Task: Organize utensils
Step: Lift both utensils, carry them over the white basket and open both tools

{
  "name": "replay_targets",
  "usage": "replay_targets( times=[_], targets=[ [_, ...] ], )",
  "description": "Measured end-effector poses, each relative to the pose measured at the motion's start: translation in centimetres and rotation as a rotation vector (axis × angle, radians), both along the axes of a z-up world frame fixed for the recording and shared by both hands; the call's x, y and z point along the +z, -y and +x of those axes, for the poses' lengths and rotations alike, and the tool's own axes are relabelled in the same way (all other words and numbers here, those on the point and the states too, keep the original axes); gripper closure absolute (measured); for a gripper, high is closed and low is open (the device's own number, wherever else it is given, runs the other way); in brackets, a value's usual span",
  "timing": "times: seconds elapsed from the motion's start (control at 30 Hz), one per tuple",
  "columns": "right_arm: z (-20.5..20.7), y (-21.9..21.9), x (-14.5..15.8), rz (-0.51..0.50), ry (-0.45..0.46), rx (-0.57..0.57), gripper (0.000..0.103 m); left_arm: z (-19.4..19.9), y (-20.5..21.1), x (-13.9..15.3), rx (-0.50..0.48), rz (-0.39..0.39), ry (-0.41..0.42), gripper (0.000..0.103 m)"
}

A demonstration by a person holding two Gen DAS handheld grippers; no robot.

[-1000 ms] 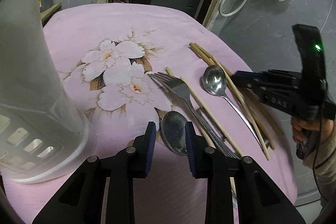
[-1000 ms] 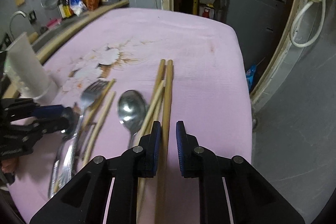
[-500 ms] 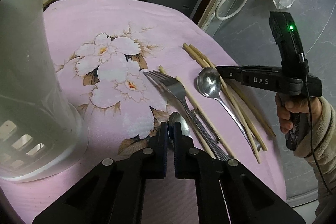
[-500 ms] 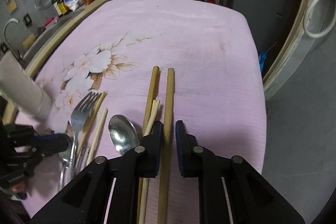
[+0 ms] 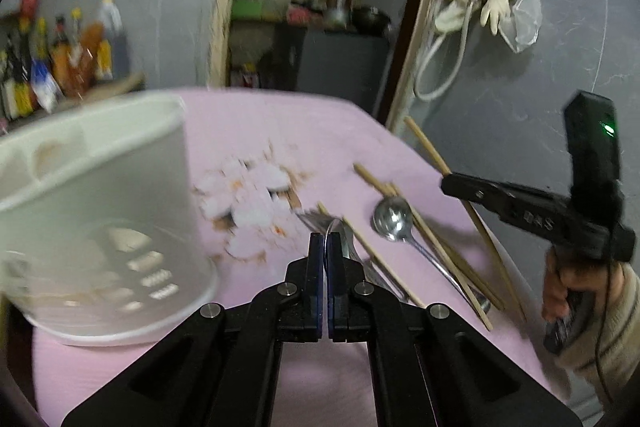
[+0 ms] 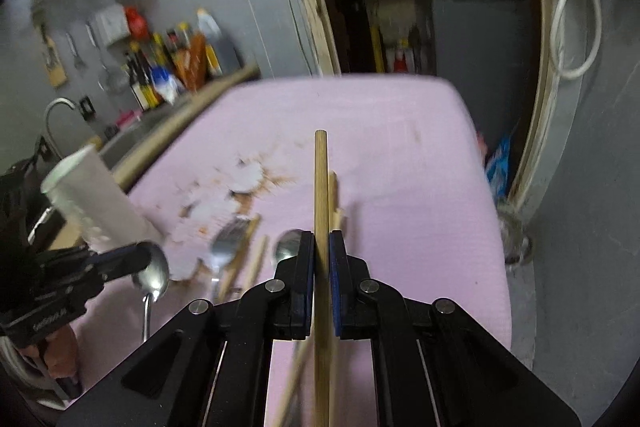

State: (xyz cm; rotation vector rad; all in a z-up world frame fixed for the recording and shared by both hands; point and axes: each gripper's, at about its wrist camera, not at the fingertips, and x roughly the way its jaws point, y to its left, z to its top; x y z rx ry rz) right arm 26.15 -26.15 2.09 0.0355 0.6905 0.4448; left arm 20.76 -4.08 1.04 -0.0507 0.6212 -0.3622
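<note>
My left gripper [image 5: 325, 247] is shut on a metal spoon [image 6: 151, 273], held edge-on above the pink cloth; its bowl shows in the right wrist view. My right gripper [image 6: 321, 247] is shut on a wooden chopstick [image 6: 320, 179], lifted off the table; it also shows in the left wrist view [image 5: 426, 147]. A white utensil holder [image 5: 100, 203] stands left of my left gripper. On the cloth lie a fork [image 6: 224, 247], a second spoon [image 5: 394, 219] and other chopsticks [image 5: 440, 247].
The pink floral cloth [image 6: 400, 147] covers the table. A counter with bottles [image 6: 172, 67] and a sink tap [image 6: 60, 107] lies to the far left. The table's right edge drops to a grey floor near a doorway [image 6: 560, 227].
My left gripper closed on the near spoon and raised it. My right gripper lifted one chopstick off the cloth. Both views tilted up towards the room.
</note>
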Motion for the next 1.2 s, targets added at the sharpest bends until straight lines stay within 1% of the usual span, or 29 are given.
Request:
replay_targets(
  times=[0.07, 0.2, 0.3, 0.4, 0.6, 0.77, 0.93, 1.1, 1.2],
  targets=[
    [-1.7, -0.2, 0.6, 0.027, 0.078, -0.010, 0.098, -1.2, 0.0, 0.8, 0.029, 0.004, 0.075, 0.103],
    [-4.7, -1.3, 1.9, 0.082, 0.228, -0.020, 0.098, -2.7, -0.5, 1.9, 0.078, -0.005, 0.185, 0.103],
    [-5.6, -2.5, 3.2, 0.134, 0.306, -0.006, 0.098, -3.3, -1.4, 3.4, 0.105, -0.015, 0.232, 0.103],
    [-6.3, -4.4, 4.8, 0.188, 0.406, 0.023, 0.098, -4.2, -3.2, 5.4, 0.134, -0.032, 0.284, 0.103],
    [-7.2, -8.4, 8.1, 0.284, 0.590, 0.092, 0.098, -5.9, -7.3, 9.7, 0.217, -0.009, 0.400, 0.103],
    [-6.6, -12.5, 10.6, 0.362, 0.666, 0.149, 0.098, -6.7, -11.1, 12.5, 0.314, 0.026, 0.465, 0.103],
    [-5.7, -16.0, 12.4, 0.440, 0.715, 0.196, 0.098, -7.1, -15.0, 14.2, 0.429, 0.063, 0.514, 0.103],
    [-4.9, -18.5, 13.1, 0.479, 0.792, 0.189, 0.098, -7.4, -17.7, 14.0, 0.560, 0.127, 0.573, 0.103],
    [-4.6, -19.0, 12.8, 0.491, 0.824, 0.146, 0.098, -6.7, -18.9, 13.2, 0.605, 0.146, 0.569, 0.103]
  ],
)
